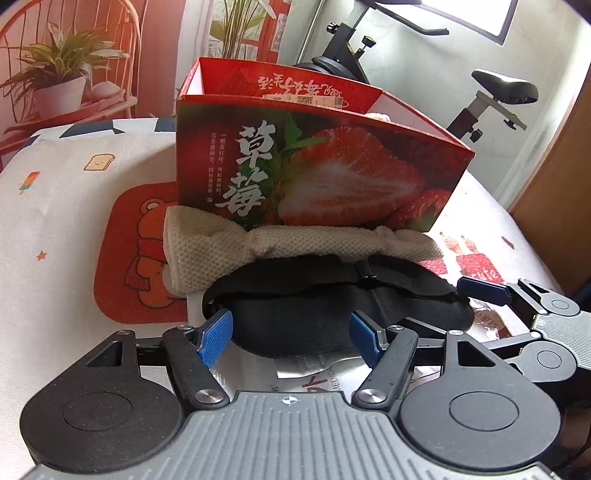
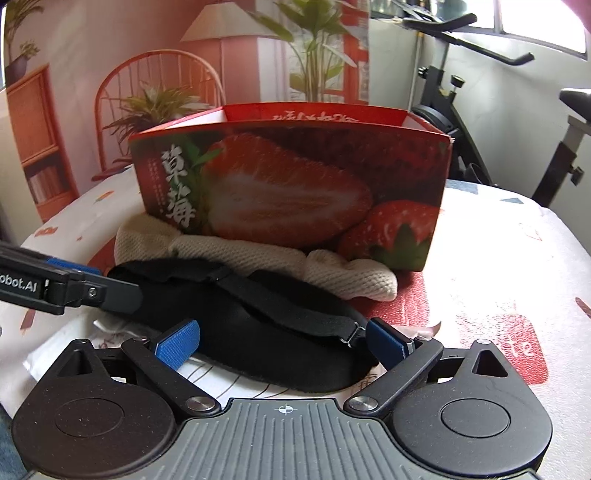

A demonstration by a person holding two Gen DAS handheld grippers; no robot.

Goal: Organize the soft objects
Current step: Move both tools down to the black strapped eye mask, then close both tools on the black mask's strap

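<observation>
Both tongs (image 1: 290, 334) (image 2: 282, 343) apart, straddling black eye mask (image 1: 314, 325) edges; box (image 1: 314, 155) close behind.

Behind the table stands a printed backdrop (image 2: 110, 74) in warm orange tones, showing a chair, a lamp, a shelf and potted plants. To the right is a black exercise bike (image 1: 495, 92) near a pale wall (image 1: 546, 110). Daylight comes through a window (image 2: 543, 26). The tablecloth (image 1: 55, 206) is white with small cartoon pictures.
</observation>
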